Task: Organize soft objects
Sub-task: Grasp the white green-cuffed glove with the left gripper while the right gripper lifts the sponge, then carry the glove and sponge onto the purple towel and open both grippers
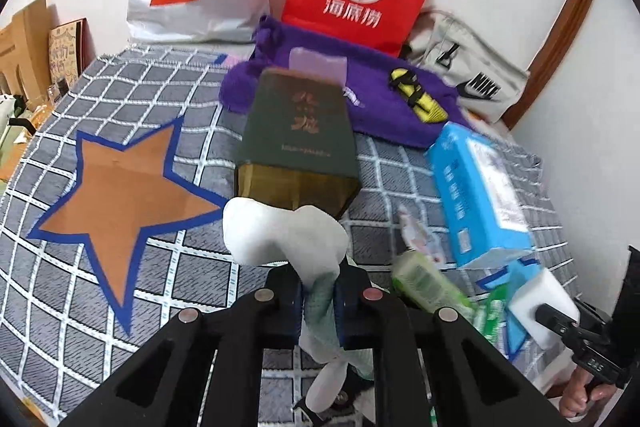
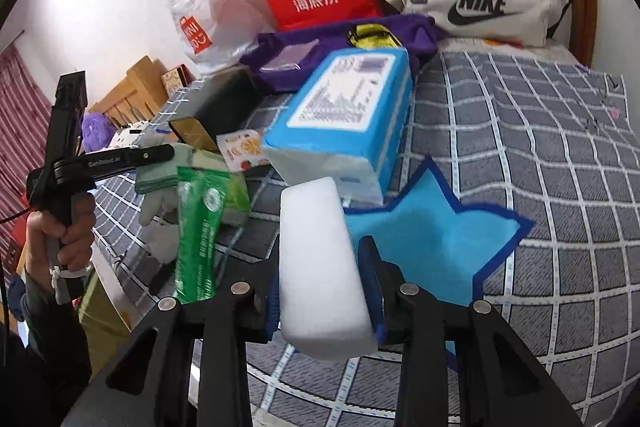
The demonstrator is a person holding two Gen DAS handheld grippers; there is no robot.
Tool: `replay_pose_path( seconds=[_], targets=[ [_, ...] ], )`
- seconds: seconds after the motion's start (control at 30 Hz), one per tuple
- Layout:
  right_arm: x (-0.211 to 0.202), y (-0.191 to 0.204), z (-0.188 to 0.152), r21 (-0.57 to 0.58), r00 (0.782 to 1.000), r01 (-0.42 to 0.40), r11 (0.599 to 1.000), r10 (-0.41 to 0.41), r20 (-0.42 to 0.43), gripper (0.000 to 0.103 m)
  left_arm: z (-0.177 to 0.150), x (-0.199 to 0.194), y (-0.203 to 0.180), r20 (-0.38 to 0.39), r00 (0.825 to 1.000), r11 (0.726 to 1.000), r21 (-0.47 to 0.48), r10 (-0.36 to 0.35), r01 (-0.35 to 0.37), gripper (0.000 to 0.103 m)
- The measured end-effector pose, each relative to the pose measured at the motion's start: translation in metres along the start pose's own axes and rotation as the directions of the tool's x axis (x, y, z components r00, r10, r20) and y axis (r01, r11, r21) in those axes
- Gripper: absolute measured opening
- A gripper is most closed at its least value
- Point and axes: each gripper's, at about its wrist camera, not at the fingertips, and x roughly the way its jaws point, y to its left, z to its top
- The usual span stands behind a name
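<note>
The left hand-held gripper (image 1: pixel 319 301) pinches a white sock (image 1: pixel 280 235) above the checked bed (image 1: pixel 168 259), near the brown star (image 1: pixel 120 191), while the right hand-held gripper (image 2: pixel 324 303) pinches a white sponge (image 2: pixel 320 267) beside the blue star (image 2: pixel 436 247).

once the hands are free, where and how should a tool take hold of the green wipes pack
Grip the green wipes pack across its narrow width near the middle, coming from above. It is a long, flat, soft pouch lying among clutter, with the blue tissue pack close by, so a top approach looks clearest. Both the right tool and left tool are full now.
</note>
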Motion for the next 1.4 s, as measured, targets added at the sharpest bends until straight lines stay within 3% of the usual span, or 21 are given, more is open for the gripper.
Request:
replay_pose_path(
  seconds=[0.3,0.6,1.1,1.4],
  targets=[
    [-0.023,0.019,0.02,-0.014,0.999,0.001,1.0,-0.001,0.044,0.034,0.012,-0.039,-0.003,0.079,0.997,1.0,-0.005,-0.026,0.027,0.012],
    [-0.04,0.031,0.045,-0.043,0.993,0.094,0.995,-0.09,0.082,0.034,0.027,-0.067,-0.011,0.14,0.989,0.999,0.006,-0.052,0.052,0.012],
    [-0.048,0.046,0.092,-0.081,0.986,0.101,0.992,-0.089,0.141,0.034,0.064,-0.084,-0.026,0.192,0.98,0.998,0.053,-0.044,0.035,0.012],
    [-0.045,0.035,0.121,-0.049,0.985,0.093,0.995,-0.084,0.154,0.034,0.089,-0.081,-0.031,0.203,0.978,0.998,0.064,-0.04,0.027,0.012]
  ],
)
